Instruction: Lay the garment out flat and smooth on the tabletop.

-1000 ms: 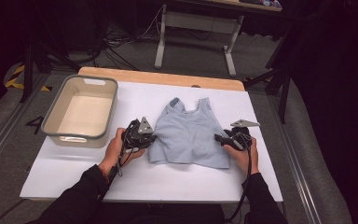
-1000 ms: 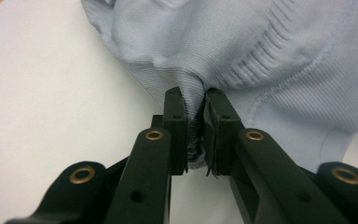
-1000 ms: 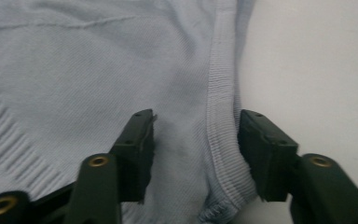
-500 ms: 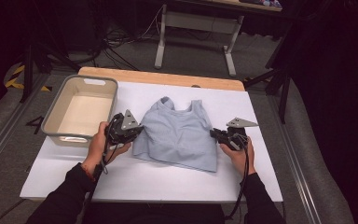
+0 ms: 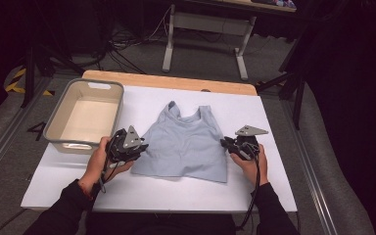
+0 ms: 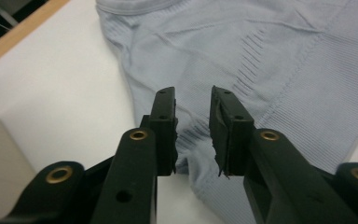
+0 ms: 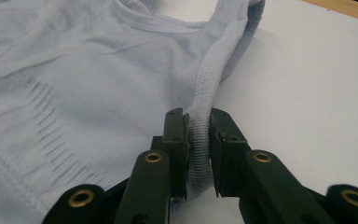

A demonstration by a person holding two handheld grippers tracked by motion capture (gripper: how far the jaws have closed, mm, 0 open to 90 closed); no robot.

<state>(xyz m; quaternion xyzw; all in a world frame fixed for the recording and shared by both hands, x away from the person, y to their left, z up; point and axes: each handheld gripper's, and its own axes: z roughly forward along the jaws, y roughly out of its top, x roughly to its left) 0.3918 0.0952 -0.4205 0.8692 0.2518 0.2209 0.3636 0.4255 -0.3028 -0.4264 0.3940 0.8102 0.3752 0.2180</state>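
High view: tank top (image 5: 186,144) lies between parted left tongs (image 5: 139,147) and right tongs (image 5: 223,142) pinching its edge.

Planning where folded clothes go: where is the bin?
In the high view, the beige bin sits at the table's left, beside the left gripper and left of the top.

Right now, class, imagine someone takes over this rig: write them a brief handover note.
Left gripper: open, fingers over the tank top's side edge, not clamped.
Right gripper: shut on the top's ribbed armhole edge.
Top lies spread flat on the white table; the bin sits at its left.
Done: top laid out, one side gripped.
Left: probably grip the other side, then fold or move it.
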